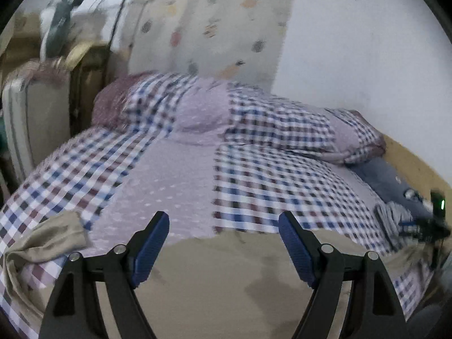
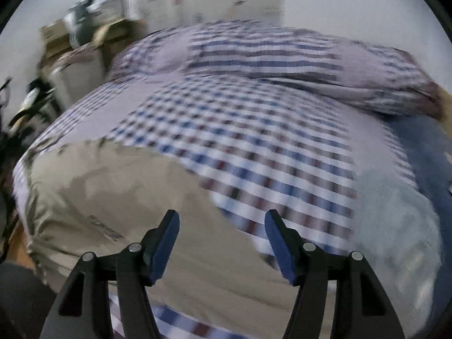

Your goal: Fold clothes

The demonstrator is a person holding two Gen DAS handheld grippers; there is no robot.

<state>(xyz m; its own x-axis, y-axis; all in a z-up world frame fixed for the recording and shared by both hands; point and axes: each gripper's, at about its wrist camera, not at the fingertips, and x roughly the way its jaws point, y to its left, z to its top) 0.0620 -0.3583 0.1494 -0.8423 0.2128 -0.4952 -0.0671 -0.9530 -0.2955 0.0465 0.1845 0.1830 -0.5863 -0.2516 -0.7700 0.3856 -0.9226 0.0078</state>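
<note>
A beige garment (image 1: 226, 276) lies spread on the checked bedspread (image 1: 248, 175), with a loose part (image 1: 42, 240) bunched at the left. My left gripper (image 1: 223, 223) hovers open just above the garment's far edge, nothing between its blue pads (image 1: 149, 251). In the right wrist view the same beige garment (image 2: 113, 192) covers the bed's near left part. My right gripper (image 2: 221, 221) is open over it, near the edge where it meets the checked cover (image 2: 268, 155). The right wrist view is blurred by motion.
A folded checked quilt (image 1: 254, 113) lies along the back of the bed. A blue-grey cloth (image 1: 387, 178) and a striped item (image 1: 392, 217) sit at the right, beside a dark device with a green light (image 1: 440, 206). A suitcase (image 1: 31, 124) stands left of the bed.
</note>
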